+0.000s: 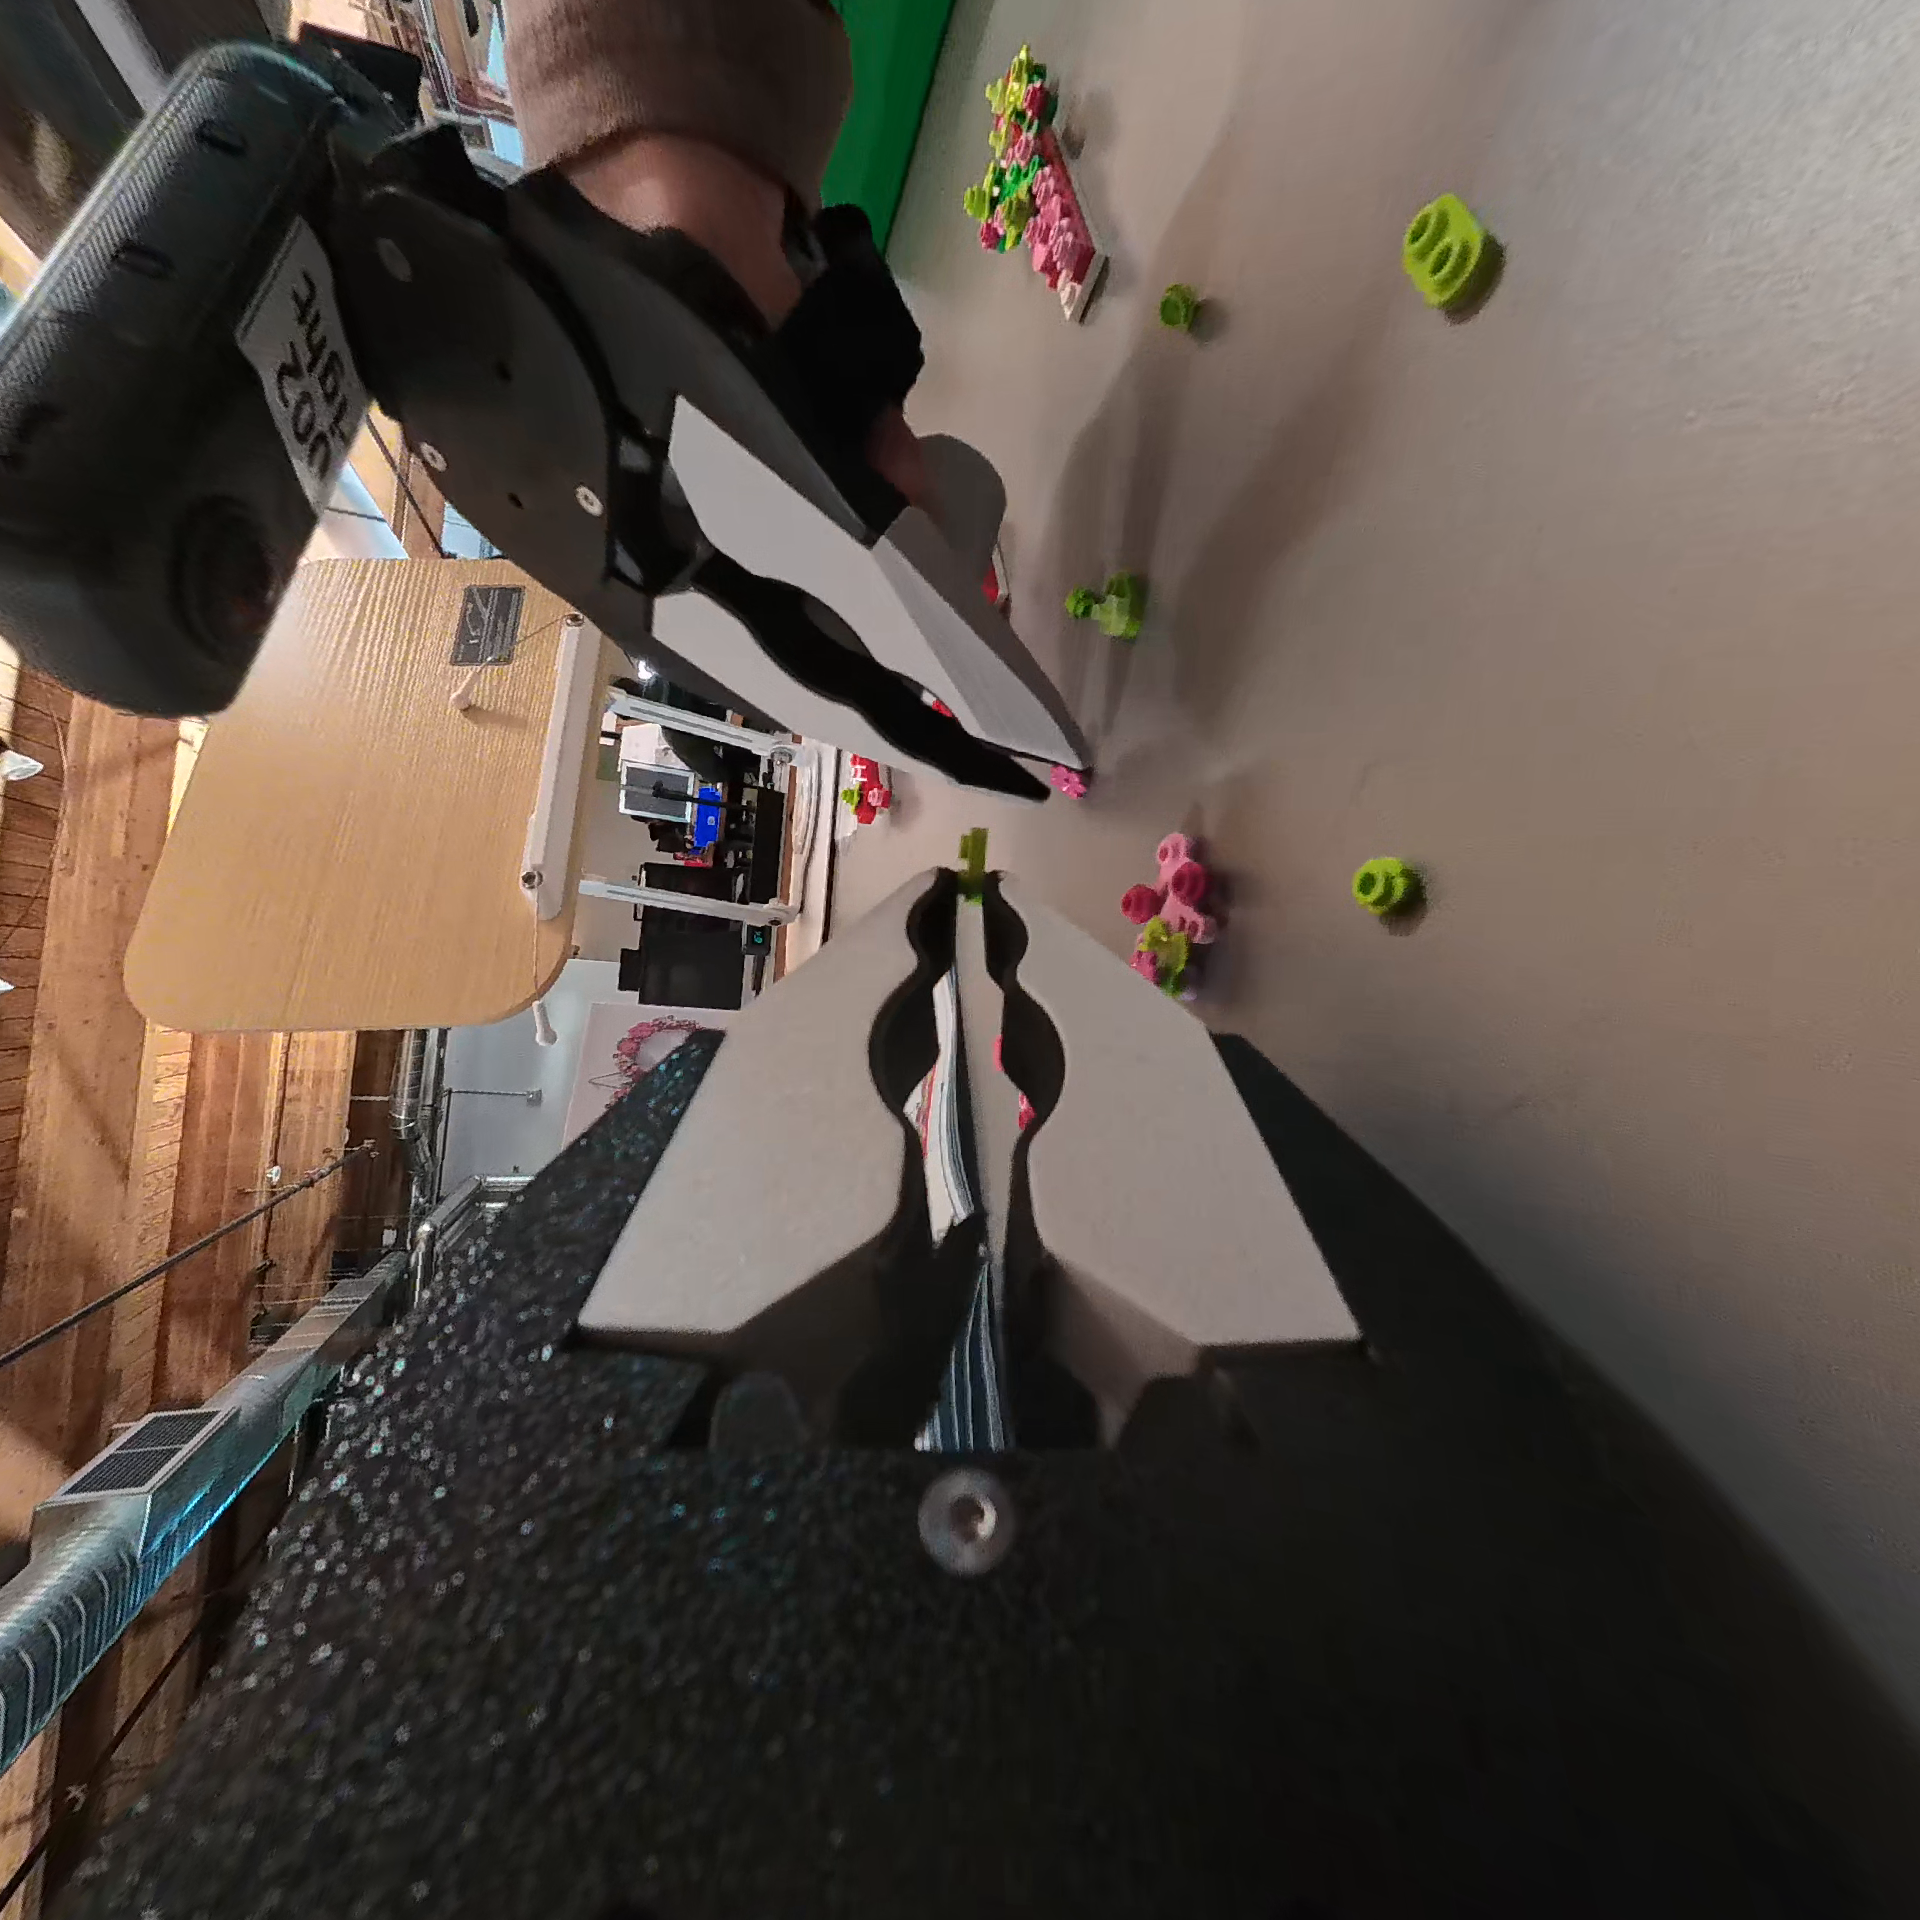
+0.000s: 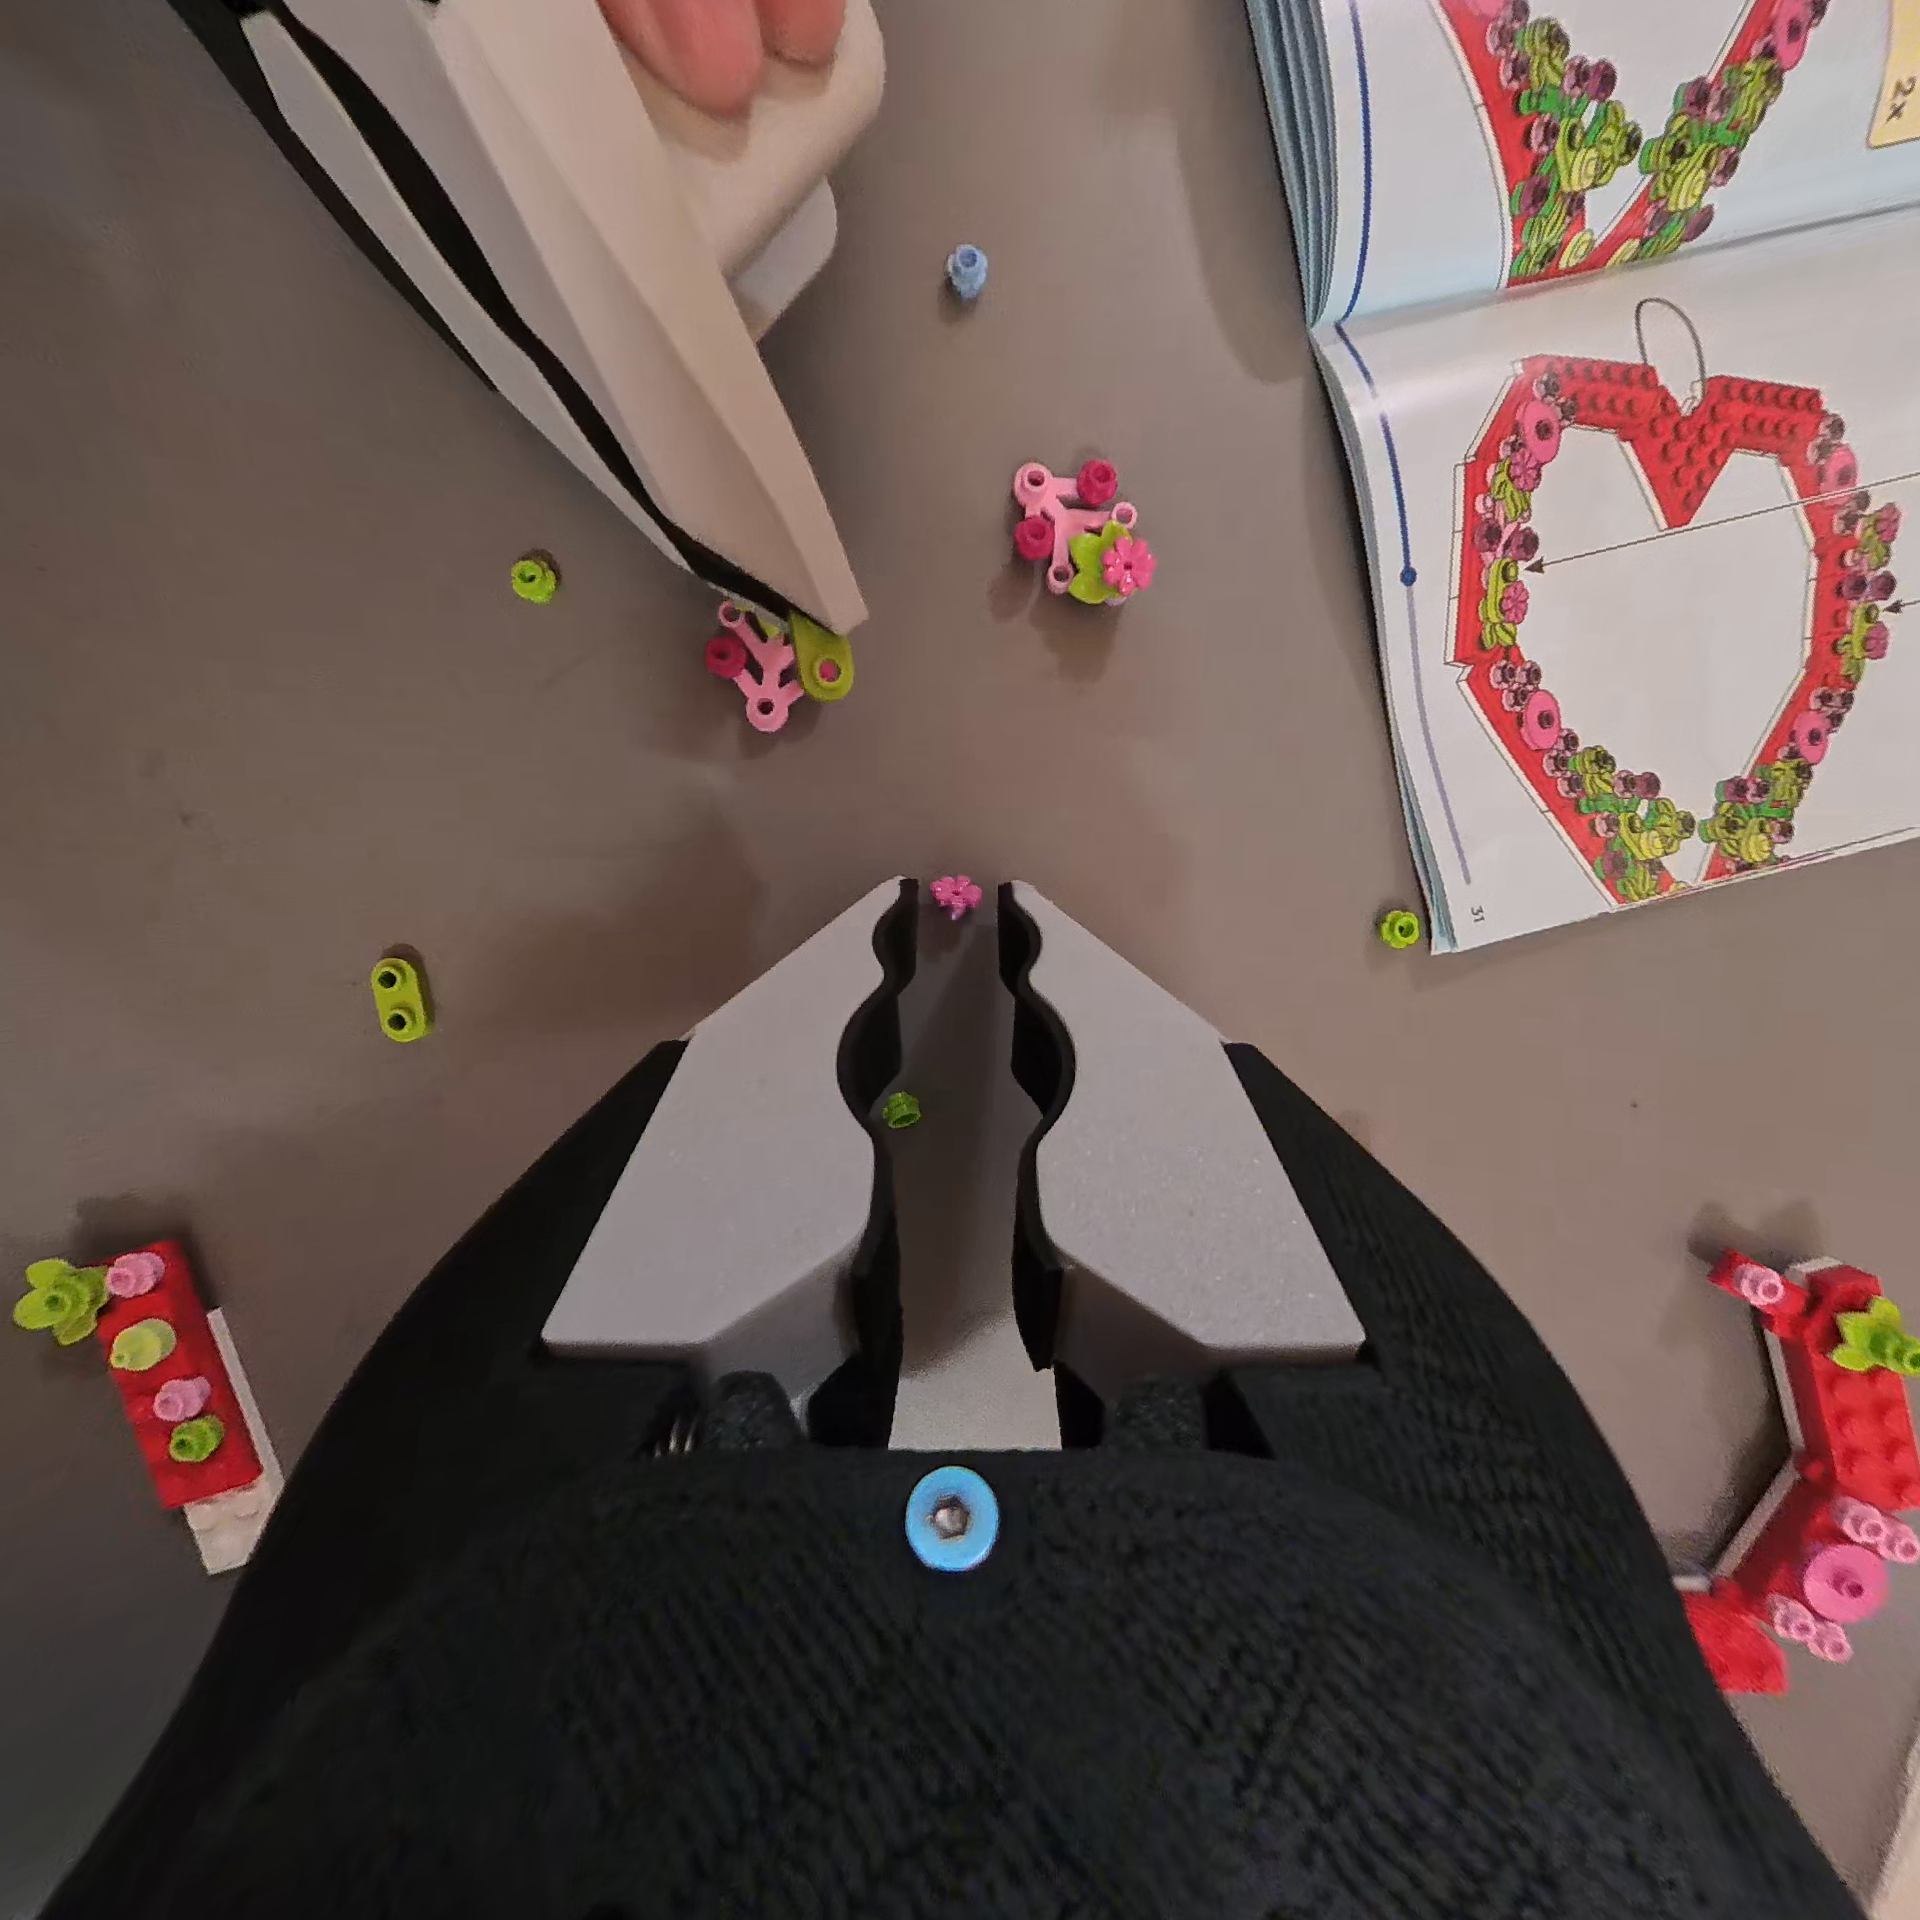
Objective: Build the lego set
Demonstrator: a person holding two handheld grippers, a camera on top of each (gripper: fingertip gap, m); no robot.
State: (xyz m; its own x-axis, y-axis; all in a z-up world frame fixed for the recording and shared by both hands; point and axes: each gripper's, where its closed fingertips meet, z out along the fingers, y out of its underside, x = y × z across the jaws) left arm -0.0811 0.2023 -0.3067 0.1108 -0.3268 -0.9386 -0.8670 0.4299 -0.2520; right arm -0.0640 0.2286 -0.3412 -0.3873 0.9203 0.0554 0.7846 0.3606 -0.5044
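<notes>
Now the right tongs [image 2: 954, 902] hang just over the grey counter [image 2: 312, 779], tips pointing down. They are a little bit open, with a small gap between the tips. A tiny pink flower piece [image 2: 955, 895] lies on the counter right in that gap. I cannot tell if the tips touch it, and they are not squeezing it. A small green round piece [image 2: 901, 1110] shows farther back between the fingers.

The left tongs [image 2: 805, 623] are pressed tight on a lime green piece [image 2: 823, 659]. A pink branch piece [image 2: 756, 670] with dark pink knobs hangs on that lime piece. In the left wrist view the lime bit [image 1: 974, 862] sticks out past the closed tips, up above the counter.

Near by, another pink branch cluster [image 2: 1081, 530] with a lime leaf and a pink flower lies on the counter. Small lime pieces are spread around: a round one [image 2: 533, 579], a flat piece with two holes [image 2: 401, 997] and one more round one [image 2: 1400, 928] just beside the open booklet [image 2: 1621, 582]. A small blue piece [image 2: 966, 270] lies farther off.

Two built red parts sit at the sides: one with white under it [image 2: 171, 1382] and a bent one [image 2: 1818, 1455].
</notes>
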